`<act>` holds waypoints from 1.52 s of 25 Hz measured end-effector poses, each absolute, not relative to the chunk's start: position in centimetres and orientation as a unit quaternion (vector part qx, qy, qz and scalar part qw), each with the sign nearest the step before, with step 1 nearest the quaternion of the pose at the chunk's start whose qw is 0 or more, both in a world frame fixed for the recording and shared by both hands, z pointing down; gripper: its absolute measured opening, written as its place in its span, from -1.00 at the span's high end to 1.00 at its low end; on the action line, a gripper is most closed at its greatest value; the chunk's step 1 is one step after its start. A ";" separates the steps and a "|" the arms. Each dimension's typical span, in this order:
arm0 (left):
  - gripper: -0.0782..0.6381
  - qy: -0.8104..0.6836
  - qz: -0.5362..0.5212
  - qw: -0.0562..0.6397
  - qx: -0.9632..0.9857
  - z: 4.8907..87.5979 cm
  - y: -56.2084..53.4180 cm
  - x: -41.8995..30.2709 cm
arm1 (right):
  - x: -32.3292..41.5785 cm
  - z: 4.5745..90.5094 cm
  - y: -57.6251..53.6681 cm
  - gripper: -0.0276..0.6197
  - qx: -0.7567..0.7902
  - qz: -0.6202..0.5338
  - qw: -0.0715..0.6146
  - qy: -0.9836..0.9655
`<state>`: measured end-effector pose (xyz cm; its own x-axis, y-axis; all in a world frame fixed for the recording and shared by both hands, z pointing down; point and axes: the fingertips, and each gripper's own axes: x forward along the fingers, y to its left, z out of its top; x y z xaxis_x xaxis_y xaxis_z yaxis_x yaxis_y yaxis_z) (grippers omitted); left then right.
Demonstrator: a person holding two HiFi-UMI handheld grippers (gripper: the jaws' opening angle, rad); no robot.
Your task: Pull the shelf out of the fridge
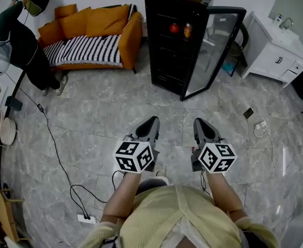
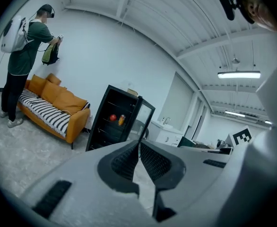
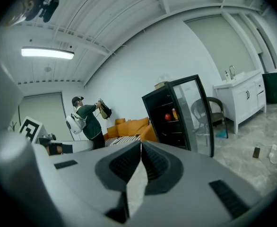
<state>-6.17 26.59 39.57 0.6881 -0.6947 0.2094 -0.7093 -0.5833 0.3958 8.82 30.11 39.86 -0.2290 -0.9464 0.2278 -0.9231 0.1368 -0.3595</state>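
A black fridge (image 1: 175, 40) stands at the far wall with its glass door (image 1: 213, 50) swung open to the right. On an upper wire shelf (image 1: 178, 34) inside sit a red apple (image 1: 174, 28) and a can (image 1: 187, 30); both also show in the left gripper view, the apple (image 2: 113, 117) beside the can (image 2: 122, 120). My left gripper (image 1: 151, 122) and right gripper (image 1: 200, 123) are held side by side over the floor, well short of the fridge. Each is shut with nothing between its pads. The fridge (image 3: 174, 115) appears ahead in the right gripper view.
An orange sofa (image 1: 92, 35) with a striped cover stands left of the fridge. A person (image 1: 22, 40) with a backpack stands at the far left. A white cabinet with a sink (image 1: 275, 53) is at the right. Cables (image 1: 63, 169) and a power strip (image 1: 87, 219) lie on the grey floor.
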 end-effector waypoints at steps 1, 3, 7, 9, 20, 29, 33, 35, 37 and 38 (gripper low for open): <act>0.69 -0.396 0.017 0.230 0.889 39.6 25.9 -6.6 | 8.4 39.9 29.5 0.82 -0.619 -0.216 0.023 0.755; 0.69 -0.398 0.016 0.232 0.888 39.8 24.8 -7.4 | 7.7 40.1 28.2 0.82 -0.619 -0.214 0.017 0.756; 0.70 -0.397 0.019 0.234 0.888 40.0 22.9 -8.4 | 7.0 40.2 26.2 0.82 -0.625 -0.216 0.015 0.750; 0.70 -0.395 0.020 0.234 0.888 40.1 22.2 -8.9 | 6.7 40.4 25.5 0.82 -0.629 -0.218 0.014 0.747; 0.70 -0.389 0.020 0.238 0.890 40.2 18.9 -8.7 | 6.8 40.1 21.6 0.82 -0.638 -0.207 0.004 0.742; 0.70 -0.404 0.017 0.238 0.883 40.3 13.7 -6.2 | 8.8 40.6 15.5 0.82 -0.620 -0.214 0.005 0.755; 0.70 -0.407 0.019 0.231 0.884 39.9 11.1 -4.5 | 9.4 40.6 12.8 0.82 -0.607 -0.218 0.006 0.764; 0.70 -0.411 0.018 0.228 0.883 39.6 9.9 -3.8 | 9.9 40.3 11.5 0.82 -0.602 -0.218 0.008 0.768; 0.69 -0.413 0.020 0.224 0.883 39.4 8.8 -2.9 | 10.5 40.1 10.2 0.82 -0.598 -0.218 0.011 0.771; 0.70 -0.413 0.021 0.223 0.883 39.3 8.4 -2.4 | 10.9 40.1 9.7 0.82 -0.595 -0.218 0.012 0.773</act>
